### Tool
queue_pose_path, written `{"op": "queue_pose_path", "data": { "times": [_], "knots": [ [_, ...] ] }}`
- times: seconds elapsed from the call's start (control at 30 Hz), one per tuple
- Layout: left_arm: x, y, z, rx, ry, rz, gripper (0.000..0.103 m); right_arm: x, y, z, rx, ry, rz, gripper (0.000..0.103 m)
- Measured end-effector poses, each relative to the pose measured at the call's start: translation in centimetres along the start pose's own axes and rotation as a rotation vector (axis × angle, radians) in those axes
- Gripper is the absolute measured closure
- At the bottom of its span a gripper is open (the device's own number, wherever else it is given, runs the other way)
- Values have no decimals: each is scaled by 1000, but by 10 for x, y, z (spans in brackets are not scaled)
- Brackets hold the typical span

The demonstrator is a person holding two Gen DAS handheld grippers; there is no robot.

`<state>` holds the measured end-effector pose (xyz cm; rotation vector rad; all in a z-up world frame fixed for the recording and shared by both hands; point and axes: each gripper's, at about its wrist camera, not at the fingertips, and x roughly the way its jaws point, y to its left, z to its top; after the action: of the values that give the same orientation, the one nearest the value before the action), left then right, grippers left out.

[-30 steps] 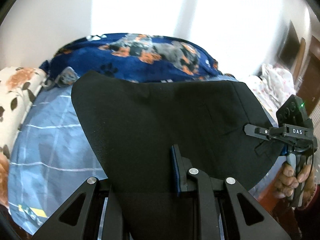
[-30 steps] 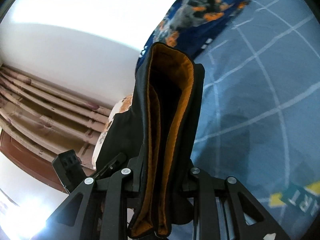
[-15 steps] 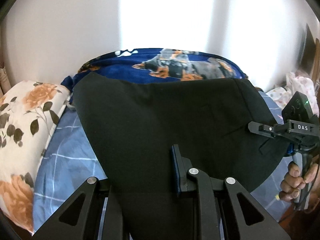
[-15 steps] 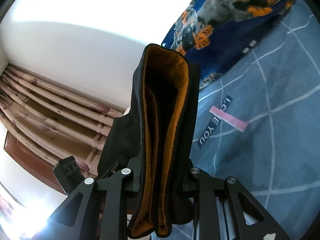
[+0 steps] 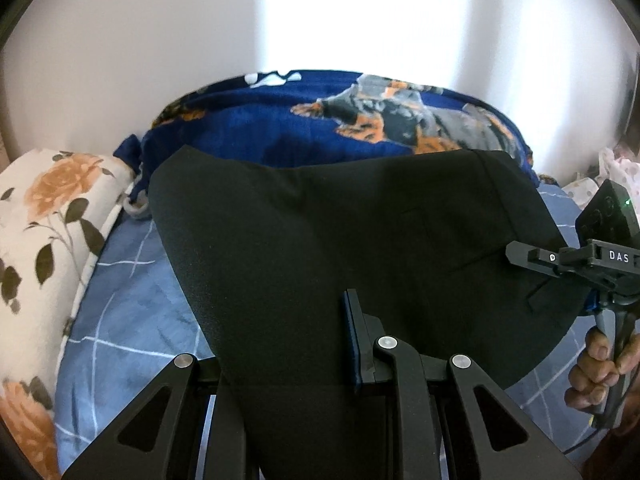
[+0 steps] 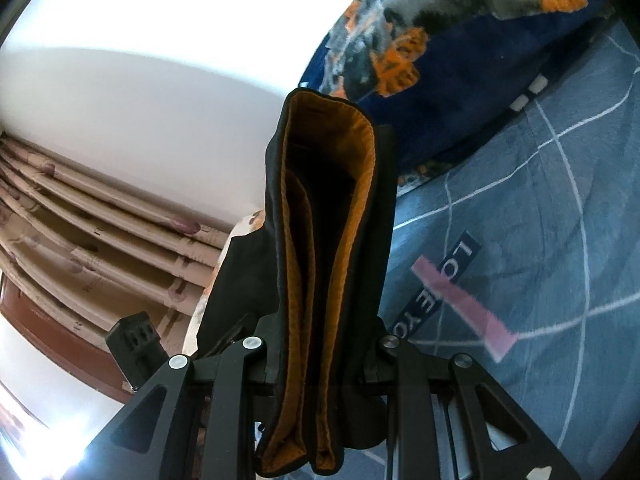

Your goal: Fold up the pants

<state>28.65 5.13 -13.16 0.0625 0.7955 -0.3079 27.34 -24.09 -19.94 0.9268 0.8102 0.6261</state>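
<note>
The black pants (image 5: pixel 340 232) hang spread between my two grippers above the bed. My left gripper (image 5: pixel 292 332) is shut on one end of the cloth; its blue pad (image 5: pixel 352 340) presses the fabric and the other finger is hidden under it. At the right edge a hand (image 5: pixel 596 368) holds my right gripper (image 5: pixel 516 254), shut on the far end. In the right wrist view the pants (image 6: pixel 320 240) stand bunched, orange lining showing, clamped in my right gripper (image 6: pixel 320 336). The left gripper's body (image 6: pixel 136 344) shows at the lower left.
A blue checked sheet (image 5: pixel 132 300) covers the bed, printed with words (image 6: pixel 440 280). A dark blue dog-print blanket (image 5: pixel 360 120) is heaped against the white wall. A floral pillow (image 5: pixel 44 216) lies at the left, beige curtains (image 6: pixel 80 220) hang beyond, and pink spotted cloth (image 5: pixel 616 168) lies at the right.
Both grippers have carried the stretched pants across the bed toward the wall. The blanket and floral pillow loom nearer, and the printed words on the sheet have come into view. Both grips are unchanged.
</note>
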Motion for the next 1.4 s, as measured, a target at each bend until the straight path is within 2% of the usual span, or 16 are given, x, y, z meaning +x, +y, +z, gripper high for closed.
{"op": "queue_pose_path", "data": {
  "times": [0.3, 0.57, 0.7, 0.8, 0.87, 0.93, 1.13, 1.2, 1.4],
  "knots": [
    [52, 10, -4, -17, 52, -6, 82, 26, -31, 15, 26, 18, -44, 81],
    [74, 25, -18, -66, 73, -15, 82, 34, -55, 16, 67, 28, -58, 81],
    [79, 30, -25, -98, 78, -18, 78, 34, -60, 14, 78, 31, -77, 81],
    [80, 33, -31, -103, 74, 17, 63, 34, -62, 13, 67, 35, -112, 81],
    [81, 35, -36, -108, 67, 29, 57, 34, -63, 13, 67, 35, -132, 80],
    [83, 39, -42, -118, 66, 45, 46, 34, -61, 11, 53, 31, -158, 79],
    [86, 54, -54, -187, 51, 86, 19, 46, -45, 8, -41, 23, -304, 76],
    [87, 56, -54, -203, 57, 107, 13, 48, -41, 7, -58, 12, -325, 75],
    [85, 51, -55, -188, 45, 162, 9, 52, -36, 6, -85, -23, -352, 73]
  ]
}}
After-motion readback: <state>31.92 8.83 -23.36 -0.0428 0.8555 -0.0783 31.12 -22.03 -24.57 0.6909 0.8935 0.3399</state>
